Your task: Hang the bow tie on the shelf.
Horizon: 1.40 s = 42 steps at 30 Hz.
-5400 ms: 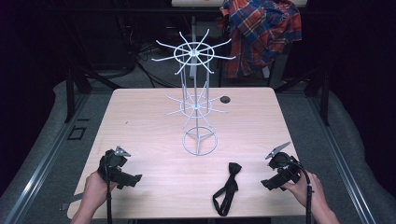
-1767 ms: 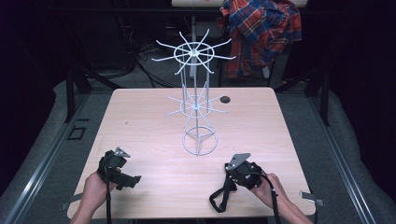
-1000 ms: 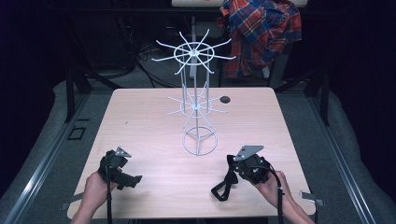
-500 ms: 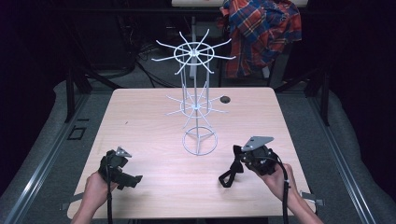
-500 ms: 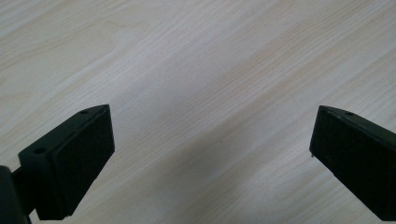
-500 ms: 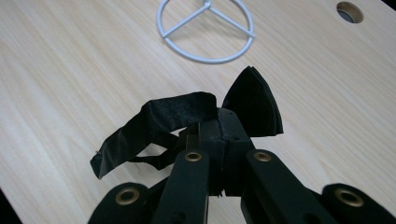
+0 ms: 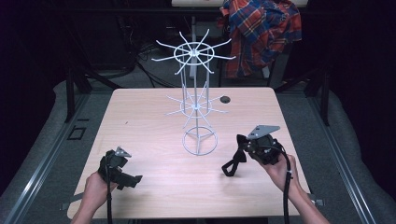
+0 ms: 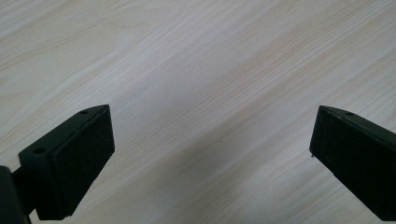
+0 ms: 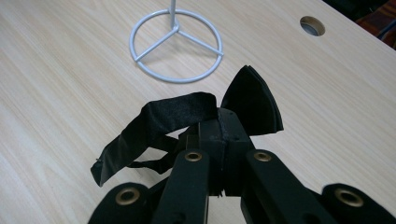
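My right gripper [image 7: 250, 145] is clamped on a black bow tie [image 9: 205, 116], lifted just right of the white wire rack [image 7: 196, 100]'s ring base, its strap [image 7: 231, 164] hanging down-left toward the table [image 7: 149, 121]. My left gripper [image 8: 210, 154] rests near the front-left edge, jaws wide apart over bare wood. A plaid shirt [image 7: 261, 32] hangs beyond the far edge; the front centre lies free.

Table [image 7: 154, 121]: pale wood w/ fine grain lines. Rack [image 7: 196, 100]: white wire, same for its ring base [image 9: 176, 42]. Bow tie [image 9: 187, 121]: black, matte, strap black too. Both grippers black – left [image 8: 212, 154], right [image 7: 261, 147]; right has grey plate on top. Shirt [image 7: 261, 32] behind table: red/blue/white plaid. Floor [image 7: 37, 154]: grey.
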Tool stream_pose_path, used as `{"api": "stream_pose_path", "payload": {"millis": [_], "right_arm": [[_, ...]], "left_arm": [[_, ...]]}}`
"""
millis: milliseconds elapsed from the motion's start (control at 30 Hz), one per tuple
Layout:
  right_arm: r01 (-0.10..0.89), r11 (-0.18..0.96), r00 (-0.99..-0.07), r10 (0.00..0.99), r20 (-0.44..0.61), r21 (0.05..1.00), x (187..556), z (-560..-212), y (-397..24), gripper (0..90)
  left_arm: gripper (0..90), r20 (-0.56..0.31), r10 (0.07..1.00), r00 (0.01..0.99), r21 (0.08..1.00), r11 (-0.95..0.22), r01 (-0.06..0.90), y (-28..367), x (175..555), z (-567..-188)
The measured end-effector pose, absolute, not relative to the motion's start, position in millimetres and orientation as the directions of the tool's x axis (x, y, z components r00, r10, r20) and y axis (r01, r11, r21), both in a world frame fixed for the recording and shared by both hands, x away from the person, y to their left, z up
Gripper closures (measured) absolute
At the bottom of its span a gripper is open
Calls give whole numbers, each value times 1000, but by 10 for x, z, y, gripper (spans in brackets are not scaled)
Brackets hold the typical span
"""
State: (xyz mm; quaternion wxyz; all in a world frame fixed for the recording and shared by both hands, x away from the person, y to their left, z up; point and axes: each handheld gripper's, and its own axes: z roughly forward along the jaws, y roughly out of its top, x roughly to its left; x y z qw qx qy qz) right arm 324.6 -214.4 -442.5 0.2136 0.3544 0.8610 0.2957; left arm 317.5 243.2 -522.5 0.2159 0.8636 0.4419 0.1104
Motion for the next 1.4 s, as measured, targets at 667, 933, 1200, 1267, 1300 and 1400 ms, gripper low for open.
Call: {"api": "stream_pose_path", "payload": {"millis": [667,933,1200,1267,1300,1400], "right_arm": [[491,544,-641,754,-141,680,3491,-4251,-2078,900],[493,540,-636,759,-141,682,3595,-4200,-2073,900],[491,545,-642,754,-140,679,3682,-4138,-2048,900],[491,539,-644,754,-132,685,3692,-4130,-2033,900],[486,541,-646,751,-134,686,3696,-4124,-2026,900],[480,551,-649,747,-147,683,3709,-4100,-2004,900]], "left_arm": [[0,-5,810,586,477,-514,713,2439,3180,-5233],[1,-8,811,585,479,-511,714,2434,3185,-5240],[1,-6,810,586,477,-513,714,2431,3188,-5250],[0,-7,811,585,474,-513,716,2430,3191,-5253],[0,-6,810,586,473,-514,716,2429,3192,-5256],[0,-8,811,585,472,-513,717,2429,3194,-5258]]}}
